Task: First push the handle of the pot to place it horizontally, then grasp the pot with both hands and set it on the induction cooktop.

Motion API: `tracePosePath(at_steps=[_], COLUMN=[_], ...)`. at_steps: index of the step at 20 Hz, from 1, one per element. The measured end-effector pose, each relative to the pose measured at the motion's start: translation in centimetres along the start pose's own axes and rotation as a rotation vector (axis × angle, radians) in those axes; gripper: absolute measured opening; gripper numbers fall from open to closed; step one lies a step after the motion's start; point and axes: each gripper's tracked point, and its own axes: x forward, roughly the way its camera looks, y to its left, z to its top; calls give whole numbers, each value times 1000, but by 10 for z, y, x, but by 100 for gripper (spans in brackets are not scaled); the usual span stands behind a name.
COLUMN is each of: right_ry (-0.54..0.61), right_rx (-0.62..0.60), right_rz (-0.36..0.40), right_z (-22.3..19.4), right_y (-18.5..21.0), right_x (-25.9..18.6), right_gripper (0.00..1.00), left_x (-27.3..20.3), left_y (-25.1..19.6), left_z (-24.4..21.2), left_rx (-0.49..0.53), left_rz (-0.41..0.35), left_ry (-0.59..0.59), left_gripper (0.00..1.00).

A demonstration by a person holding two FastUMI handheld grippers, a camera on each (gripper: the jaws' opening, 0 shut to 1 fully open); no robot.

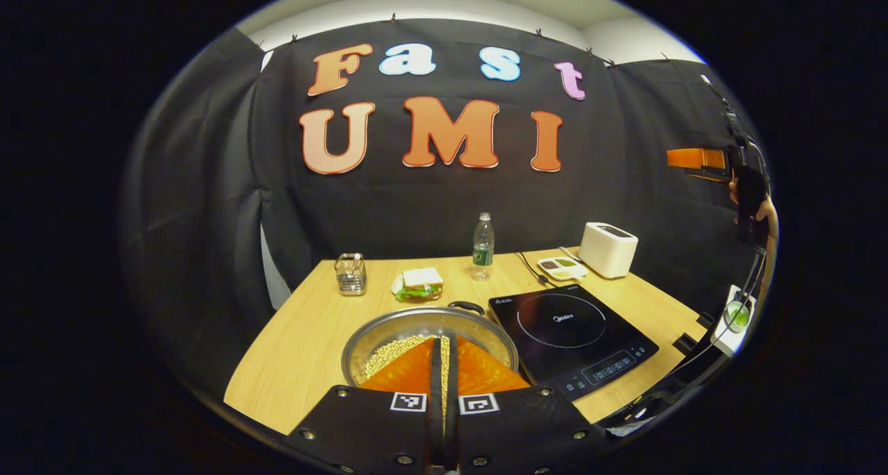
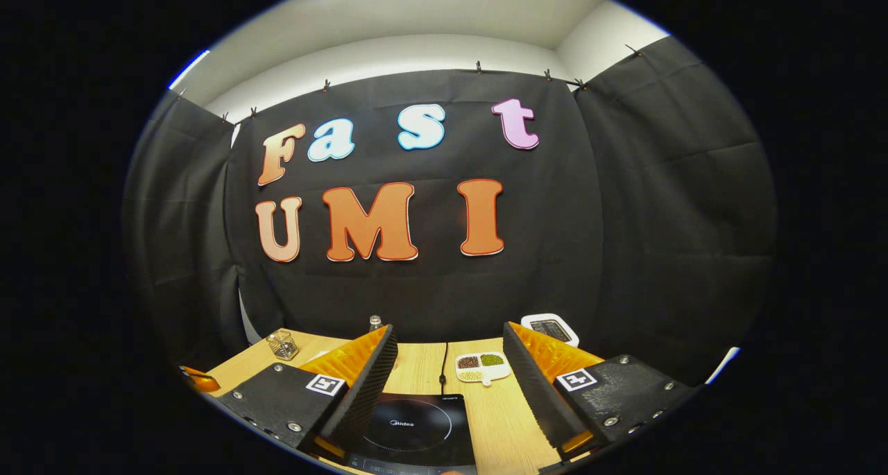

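Pot (image 1: 430,336) under closed left gripper (image 1: 444,385), right gripper (image 2: 449,385) spread

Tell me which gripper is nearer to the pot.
Left. The left gripper, fingers together, hovers right over the pot. The right gripper, open, is held higher and farther right, over the cooktop.

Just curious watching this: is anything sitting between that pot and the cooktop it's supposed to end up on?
Nothing visible. The pot stands directly left of the induction cooktop in the left gripper view, with only bare table between. The cooktop's glass looks bare.
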Motion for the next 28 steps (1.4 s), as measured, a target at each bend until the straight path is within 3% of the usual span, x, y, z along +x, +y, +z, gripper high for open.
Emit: tracePosePath(at_steps=[2, 10, 17, 18, 21, 22, 28], right_ry=[0, 7, 24, 27, 39, 44, 60], right_rx=[-2, -6, -15, -16, -17, -17, -17], right_rz=[1, 4, 6, 6, 11, 13, 12], right_z=[-1, -7, -15, -16, -21, -23, -29], right_y=[0, 3, 6, 6, 7, 9, 10], right_x=[-2, -2, 2, 3, 5, 6, 11], right_gripper=[100, 95, 100, 95, 95, 100, 95], left_x=[-1, -3, -3, -5, -4, -1, 8], left_y=[1, 9, 22, 24, 29, 33, 48], left_z=[-17, -76, -136, -144, -162, -169, -188], left_rx=[-8, -50, -87, -92, -113, -121, -147], left_rz=[1, 17, 50, 55, 78, 87, 132], left_ry=[28, 128, 244, 260, 303, 316, 353], left_gripper=[2, 2, 2, 2, 2, 2, 2])
